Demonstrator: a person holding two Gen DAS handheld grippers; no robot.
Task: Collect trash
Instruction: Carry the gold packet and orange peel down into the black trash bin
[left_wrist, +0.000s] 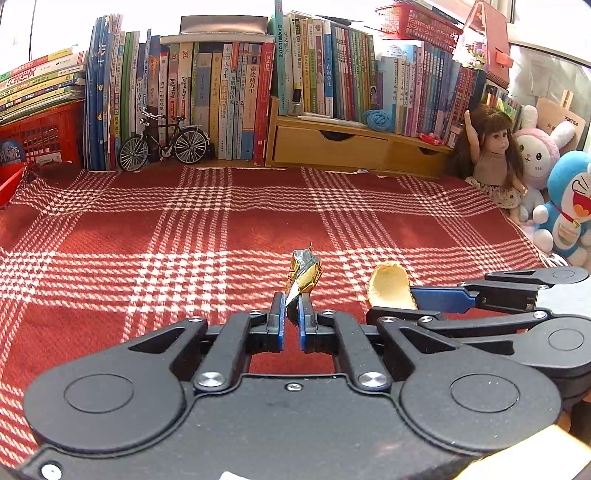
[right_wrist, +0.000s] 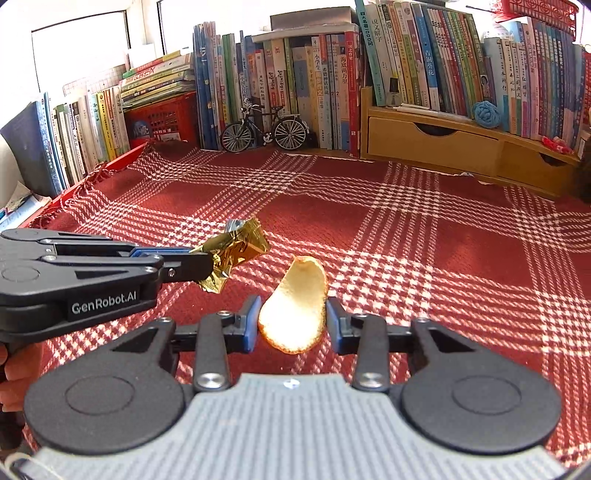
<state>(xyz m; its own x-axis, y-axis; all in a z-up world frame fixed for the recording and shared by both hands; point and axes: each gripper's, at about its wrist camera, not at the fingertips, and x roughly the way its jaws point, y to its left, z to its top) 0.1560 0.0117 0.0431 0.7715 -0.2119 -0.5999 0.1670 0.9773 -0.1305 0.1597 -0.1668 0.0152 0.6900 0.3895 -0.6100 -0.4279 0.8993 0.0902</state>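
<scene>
Left wrist view: red-and-white plaid woven cloth fronting upright book rows, miniature black bicycle, wooden drawer shelf, long-haired doll. Left gripper clenched on crumpled gold foil wrapper.

Right wrist view: same cloth. Right gripper clamps curved yellow potato chip, raised off the cloth, beside wrapper.

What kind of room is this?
Probably a child's study or bedroom desk: rows of upright children's books, a long-haired doll beside plush toys, and a red plaid cloth.
</scene>
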